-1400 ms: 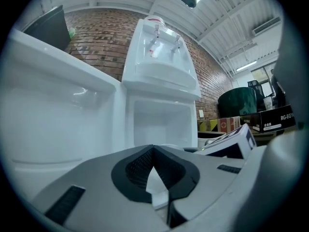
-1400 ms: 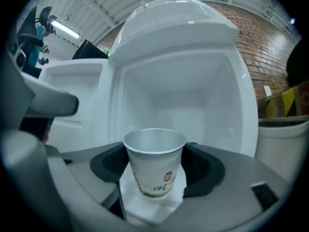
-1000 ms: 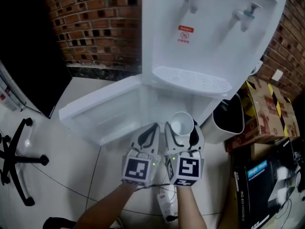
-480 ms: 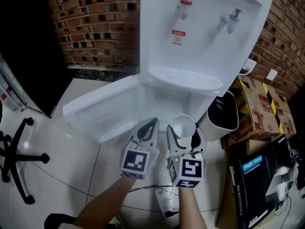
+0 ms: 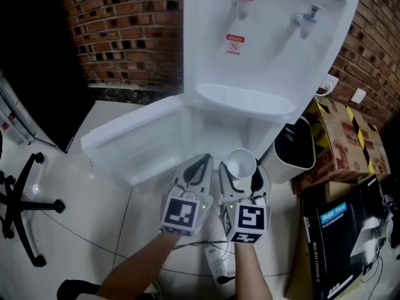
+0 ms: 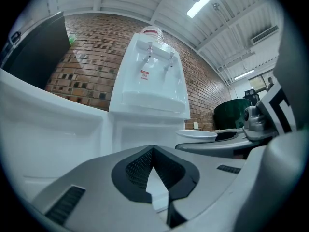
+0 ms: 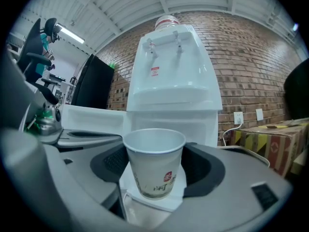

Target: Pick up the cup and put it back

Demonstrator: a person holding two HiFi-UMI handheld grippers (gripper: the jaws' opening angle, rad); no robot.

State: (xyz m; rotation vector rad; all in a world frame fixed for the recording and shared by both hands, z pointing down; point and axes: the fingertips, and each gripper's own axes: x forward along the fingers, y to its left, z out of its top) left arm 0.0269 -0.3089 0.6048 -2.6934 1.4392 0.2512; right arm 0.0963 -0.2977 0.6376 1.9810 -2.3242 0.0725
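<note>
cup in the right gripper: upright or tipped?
Upright: the cup has its rim up and level, its sides clamped between the jaws of the right gripper.

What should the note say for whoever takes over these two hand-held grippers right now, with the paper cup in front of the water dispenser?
Left hand-held gripper: jaws together, nothing in them, level with the right one and close beside it.
Right hand-held gripper: closed on the paper cup, which is upright, looks empty and is held off the floor in front of the water dispenser. The dispenser's lower door is open.
Done: the cup is picked up.
Left: put it back. The pictures do not show where it stood, so check the spot first, then set it down and open the jaws.
</note>
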